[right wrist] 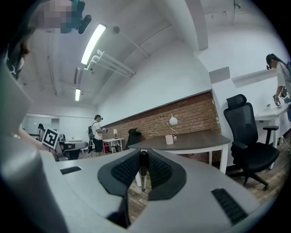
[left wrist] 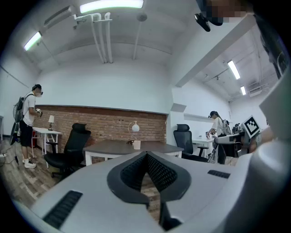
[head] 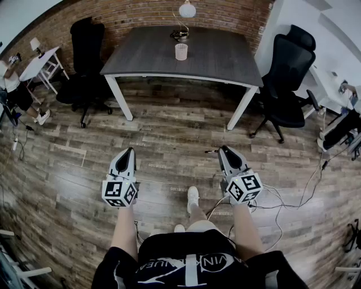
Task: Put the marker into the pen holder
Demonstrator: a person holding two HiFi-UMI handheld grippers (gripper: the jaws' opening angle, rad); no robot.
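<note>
Closest in, the white lettering across your black shirt ran upside down to the head camera, and I could not read it whole. Your left gripper hung over the wood-plank floor; its jaws met at the tips with nothing between them. Your right gripper had its jaws closed narrowly on the marker, a slim dark stick pinched between the ribbed pads. In the head view one end of it poked out to the left of the jaw tips. The cube on each gripper carried black-and-white square patterns but no words.

So the marker sat in your right gripper, well apart from the pen holder. Farther off, that pen holder, a pale translucent cup, stood upright on the dark table, toward its far side; what it contained I could not tell. Just behind it was a lamp with a white globe. A black office chair stood by the table's right end, and another by its left.
</note>
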